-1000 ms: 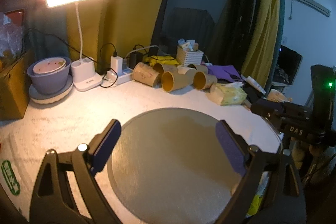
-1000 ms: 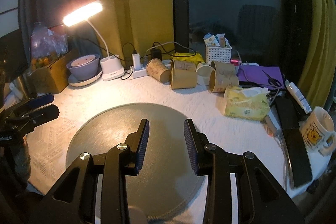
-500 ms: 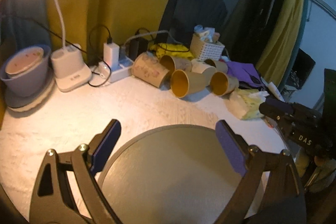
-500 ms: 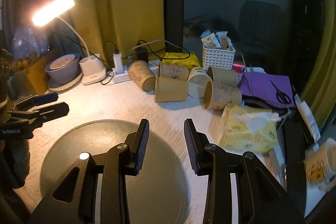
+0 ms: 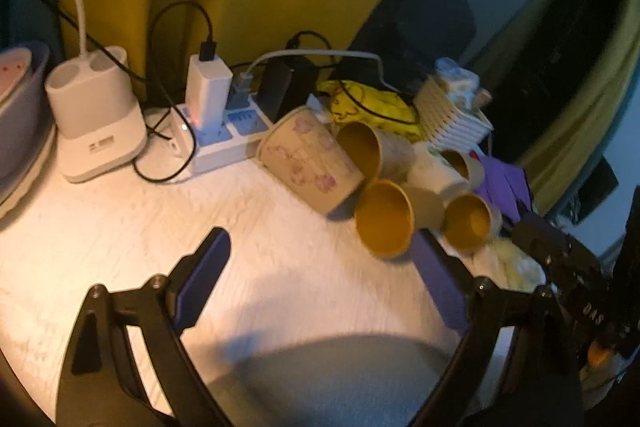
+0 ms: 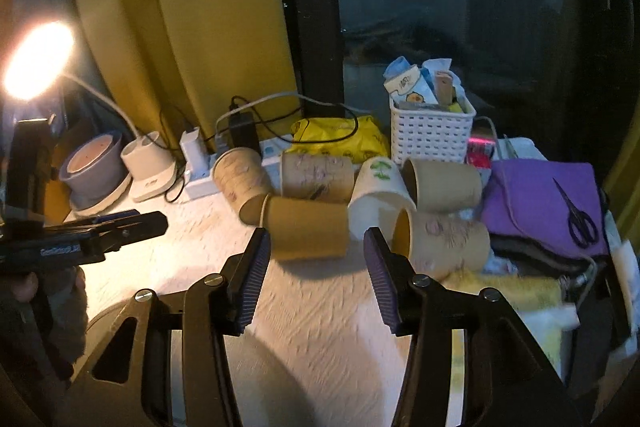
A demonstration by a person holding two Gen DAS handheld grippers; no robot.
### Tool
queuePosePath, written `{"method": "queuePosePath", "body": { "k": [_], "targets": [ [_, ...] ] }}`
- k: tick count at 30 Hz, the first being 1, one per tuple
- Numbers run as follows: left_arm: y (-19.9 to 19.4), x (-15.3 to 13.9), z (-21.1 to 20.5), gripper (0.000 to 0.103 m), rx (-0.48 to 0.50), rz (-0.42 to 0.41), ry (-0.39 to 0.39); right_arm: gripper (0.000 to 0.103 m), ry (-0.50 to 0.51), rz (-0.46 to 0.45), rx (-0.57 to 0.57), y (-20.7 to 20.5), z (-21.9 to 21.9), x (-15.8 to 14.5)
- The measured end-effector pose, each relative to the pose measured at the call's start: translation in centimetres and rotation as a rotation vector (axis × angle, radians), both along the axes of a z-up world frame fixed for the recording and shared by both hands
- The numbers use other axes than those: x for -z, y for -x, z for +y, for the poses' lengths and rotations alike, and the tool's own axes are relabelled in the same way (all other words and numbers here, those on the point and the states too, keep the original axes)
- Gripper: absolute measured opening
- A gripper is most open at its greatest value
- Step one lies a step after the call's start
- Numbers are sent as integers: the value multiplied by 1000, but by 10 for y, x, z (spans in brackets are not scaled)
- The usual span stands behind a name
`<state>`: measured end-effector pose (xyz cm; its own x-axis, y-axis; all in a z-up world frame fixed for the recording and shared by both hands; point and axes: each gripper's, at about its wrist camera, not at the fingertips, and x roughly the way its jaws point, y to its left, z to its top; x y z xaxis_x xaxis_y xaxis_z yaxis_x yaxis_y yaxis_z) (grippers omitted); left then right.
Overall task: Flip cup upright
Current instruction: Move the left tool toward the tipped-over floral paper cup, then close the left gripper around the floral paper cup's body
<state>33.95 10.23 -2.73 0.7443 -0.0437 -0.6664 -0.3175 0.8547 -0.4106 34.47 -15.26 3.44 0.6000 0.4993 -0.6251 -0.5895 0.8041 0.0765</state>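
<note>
None of the paper cups (image 6: pixel 306 231) at the tabletop's (image 6: pixel 320 311) far edge stands upright yet; right gripper (image 6: pixel 316 247) and left gripper (image 5: pixel 320 251) are wide open, holding nothing.

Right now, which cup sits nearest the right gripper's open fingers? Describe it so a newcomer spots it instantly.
Find the white lattice basket by the dark window; a heap of tipped paper cups lies in front of it. The front cup lies on its side just ahead of the open right gripper. Unlike its printed or white neighbours, it is plain brown.
</note>
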Motion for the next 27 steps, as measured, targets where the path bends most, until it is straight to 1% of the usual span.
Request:
{"method": "queuePosePath", "body": {
  "k": [4, 9, 12, 14, 15, 17, 19, 22, 24, 25, 27],
  "targets": [
    [-25, 9, 9, 92, -43, 17, 62, 51, 5, 7, 6, -27, 9, 2],
    [-54, 21, 16, 92, -86, 38, 115, 51, -15, 16, 12, -53, 13, 3],
    [-69, 29, 19, 92, -97, 46, 144, 51, -23, 22, 4, -61, 15, 4],
    [-78, 38, 22, 92, -115, 67, 165, 51, -23, 29, -2, -64, 16, 7],
    [-83, 45, 23, 92, -119, 86, 193, 51, -24, 31, -6, -65, 16, 8],
    [-91, 53, 24, 92, -110, 106, 225, 51, -23, 37, -12, -66, 17, 10],
    [-95, 59, 24, 92, -106, 105, 236, 51, -23, 41, -15, -66, 18, 12],
    [-96, 58, 24, 92, -89, 74, 227, 51, -23, 50, -16, -67, 17, 15],
    [-96, 58, 23, 78, -79, 74, 225, 51, -20, 50, -14, -67, 17, 15],
    [-97, 57, 21, 73, -58, 69, 231, 51, -19, 51, -14, -66, 17, 15],
    [-96, 54, 18, 70, -52, 61, 220, 51, -17, 49, -14, -64, 17, 14]
  ]
}}
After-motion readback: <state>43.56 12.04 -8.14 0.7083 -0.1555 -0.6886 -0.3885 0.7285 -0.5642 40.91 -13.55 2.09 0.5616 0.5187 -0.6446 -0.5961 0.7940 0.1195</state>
